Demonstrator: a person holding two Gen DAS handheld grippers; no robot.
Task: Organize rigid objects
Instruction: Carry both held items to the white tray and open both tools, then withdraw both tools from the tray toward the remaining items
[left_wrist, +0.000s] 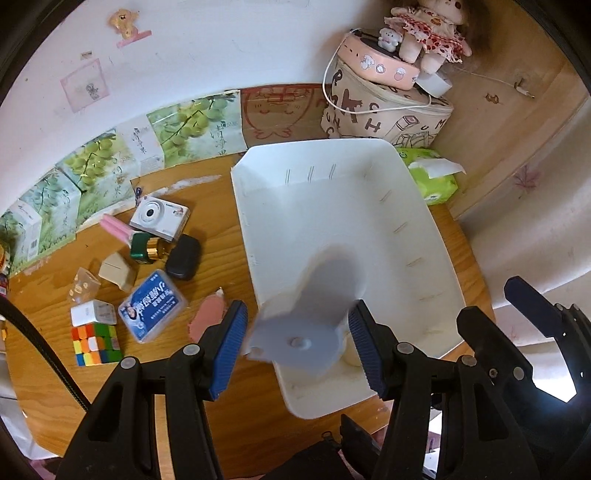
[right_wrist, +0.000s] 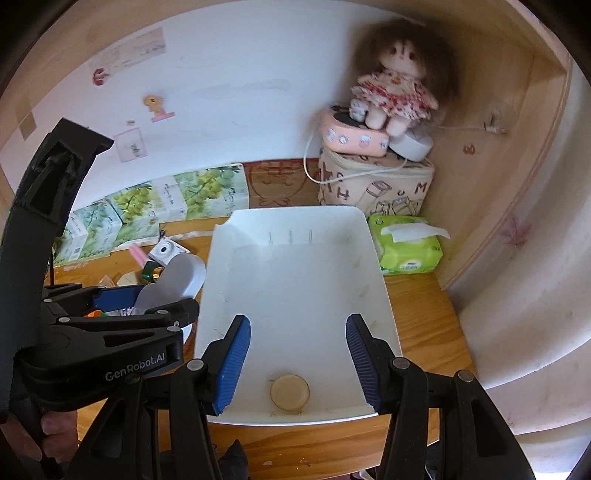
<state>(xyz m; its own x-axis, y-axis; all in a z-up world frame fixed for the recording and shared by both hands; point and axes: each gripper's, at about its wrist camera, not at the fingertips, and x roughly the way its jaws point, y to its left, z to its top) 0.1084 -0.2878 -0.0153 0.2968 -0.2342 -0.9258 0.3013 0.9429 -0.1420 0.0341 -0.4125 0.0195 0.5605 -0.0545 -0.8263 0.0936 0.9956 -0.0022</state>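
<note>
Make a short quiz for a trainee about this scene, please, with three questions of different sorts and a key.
1. True or false: the white bin is empty.
2. What does the left gripper hold? A a grey object; B a camera; C a colour cube.
3. What colour is the wipes pack beside the bin?
Key: 1 false, a round disc lies in it; 2 A; 3 green.
</note>
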